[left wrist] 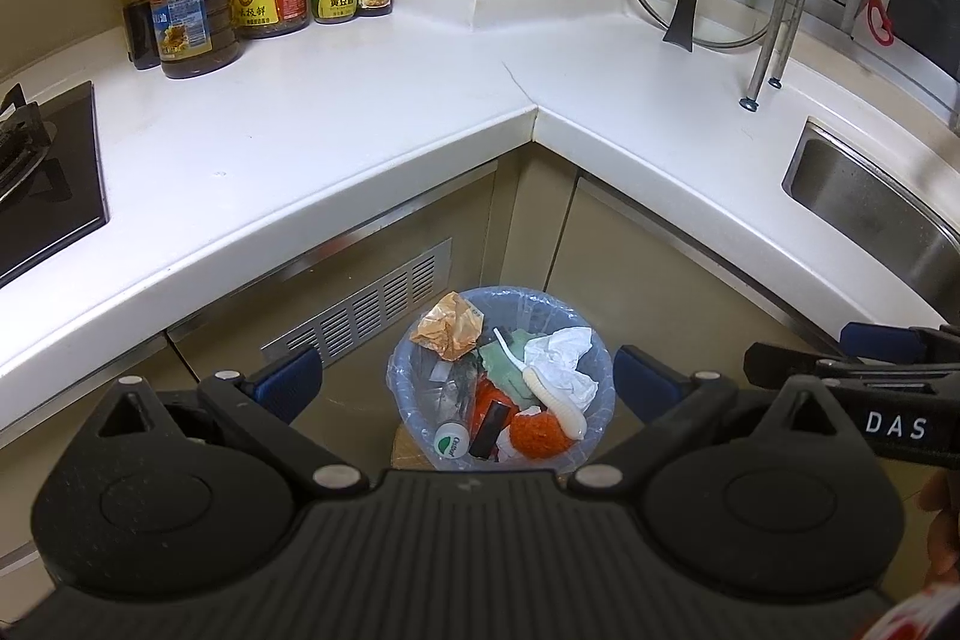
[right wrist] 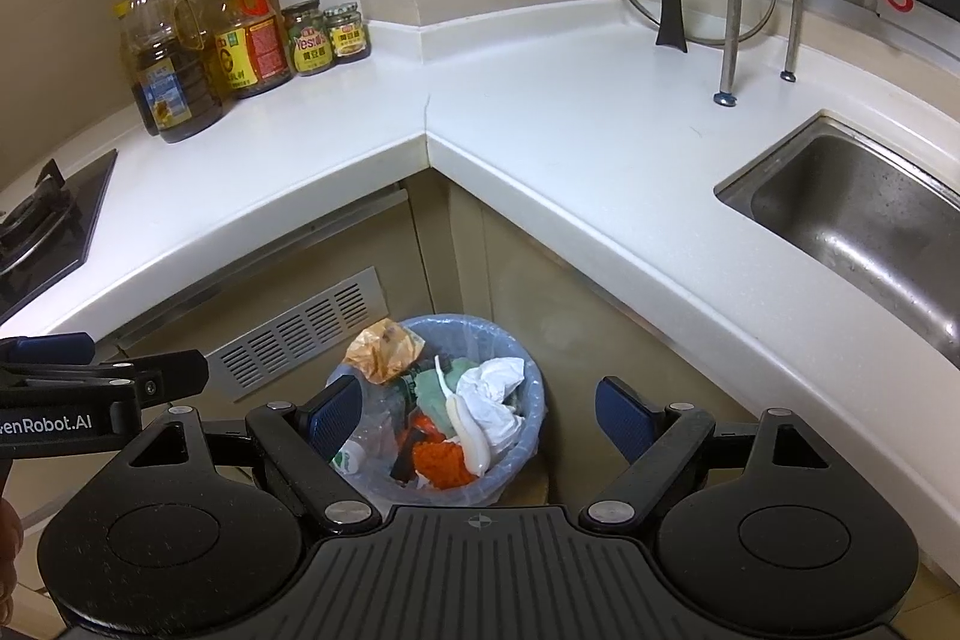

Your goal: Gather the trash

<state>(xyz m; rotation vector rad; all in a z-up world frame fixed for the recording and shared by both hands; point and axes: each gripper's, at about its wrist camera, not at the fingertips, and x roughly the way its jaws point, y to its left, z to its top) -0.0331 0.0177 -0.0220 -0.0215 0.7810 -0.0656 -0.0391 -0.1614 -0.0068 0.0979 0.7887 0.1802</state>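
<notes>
Blue-padded left tongs [left wrist: 465,388] and right tongs [right wrist: 480,415] hover spread wide and empty above the full bin [left wrist: 414,370] on the floor, likely lining up on its bag; beyond, the counter [left wrist: 360,112] looks bare of trash.

The bin [left wrist: 420,436], lined with a clear bluish bag, stands on the floor below and ahead of both claws. It is full: an orange wrapper [left wrist: 449,327] at the far rim, crumpled white paper [left wrist: 561,361], a white curved piece [left wrist: 555,400], an orange lump [left wrist: 540,433], a small bottle [left wrist: 451,439].
</notes>
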